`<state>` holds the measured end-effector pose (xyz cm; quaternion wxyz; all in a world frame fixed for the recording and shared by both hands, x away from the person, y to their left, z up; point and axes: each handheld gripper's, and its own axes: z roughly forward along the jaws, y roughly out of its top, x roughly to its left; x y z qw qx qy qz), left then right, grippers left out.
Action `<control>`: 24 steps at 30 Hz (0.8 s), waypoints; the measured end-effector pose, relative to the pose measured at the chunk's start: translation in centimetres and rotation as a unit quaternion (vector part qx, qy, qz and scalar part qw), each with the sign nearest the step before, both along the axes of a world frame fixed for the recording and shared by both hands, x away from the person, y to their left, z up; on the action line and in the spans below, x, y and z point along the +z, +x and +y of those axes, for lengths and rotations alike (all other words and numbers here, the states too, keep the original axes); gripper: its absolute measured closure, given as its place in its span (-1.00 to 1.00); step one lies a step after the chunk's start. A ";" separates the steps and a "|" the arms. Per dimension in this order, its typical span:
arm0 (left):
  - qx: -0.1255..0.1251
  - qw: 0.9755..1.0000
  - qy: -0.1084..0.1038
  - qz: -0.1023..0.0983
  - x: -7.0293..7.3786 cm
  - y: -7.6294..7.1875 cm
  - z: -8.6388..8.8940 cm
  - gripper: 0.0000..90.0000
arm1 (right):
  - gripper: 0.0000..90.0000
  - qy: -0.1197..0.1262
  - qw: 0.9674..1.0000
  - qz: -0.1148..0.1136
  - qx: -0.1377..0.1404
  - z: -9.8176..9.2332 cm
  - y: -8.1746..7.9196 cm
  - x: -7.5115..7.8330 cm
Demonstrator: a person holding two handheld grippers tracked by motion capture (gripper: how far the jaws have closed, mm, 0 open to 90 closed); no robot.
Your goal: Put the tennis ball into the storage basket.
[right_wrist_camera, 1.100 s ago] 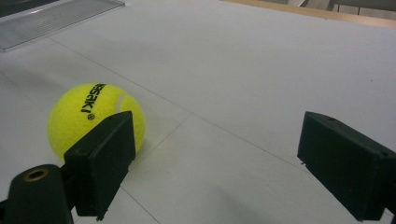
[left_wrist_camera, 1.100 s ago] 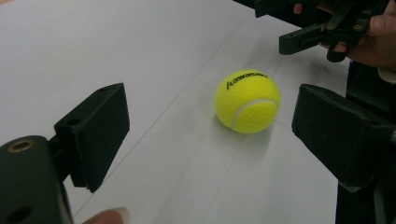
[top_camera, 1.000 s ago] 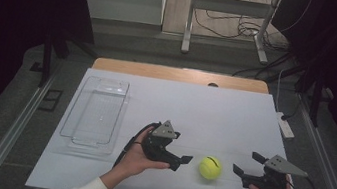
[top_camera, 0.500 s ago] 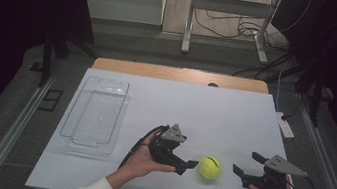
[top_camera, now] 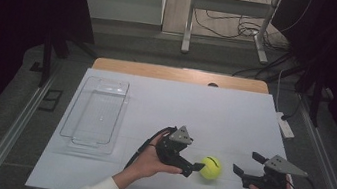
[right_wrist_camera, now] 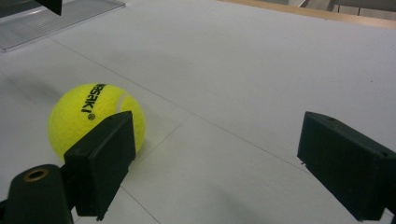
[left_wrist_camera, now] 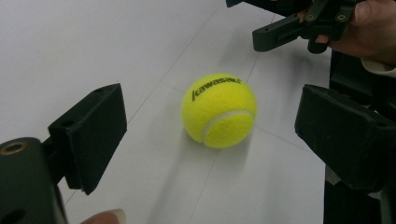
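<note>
A fuzzy yellow tennis ball (top_camera: 210, 167) with a white seam and black lettering sits on the bench (top_camera: 233, 119), a smooth matt white sheet crossed by faint straight lines, near its front edge and between the two grippers. The left gripper (top_camera: 194, 168) lies low beside the ball on its left; its blocky black jaws have just been opening and now stand wide, the ball ahead of them and between their lines in the left gripper view (left_wrist_camera: 219, 110), not pressed by either pad. One jaw tip may just touch the felt in the high view, though the picture is too coarse there to be sure. The right gripper (top_camera: 245, 167) rests to the ball's right, a little apart from it, its jaws also spread with nothing between them but bare bench; the ball (right_wrist_camera: 95, 119) lies off to one side behind one jaw. A clear, shallow rectangular plastic tray (top_camera: 95, 116) with rounded corners stands well to the left. The back half of the white sheet lies open up to its wooden far edge (top_camera: 179, 74).
</note>
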<state>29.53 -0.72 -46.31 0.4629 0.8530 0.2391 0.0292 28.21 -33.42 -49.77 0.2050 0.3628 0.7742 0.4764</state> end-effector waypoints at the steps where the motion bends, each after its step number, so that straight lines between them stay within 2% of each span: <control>1: -0.002 1.000 0.002 -0.001 0.0 0.1 0.0 -0.77 | -0.74 0.000 1.000 0.000 0.000 0.0 0.0 0.0; 24: -0.020 1.000 0.012 0.012 -0.9 0.5 -2.3 -0.78 | -0.74 -0.001 1.000 0.000 0.000 0.0 0.0 0.0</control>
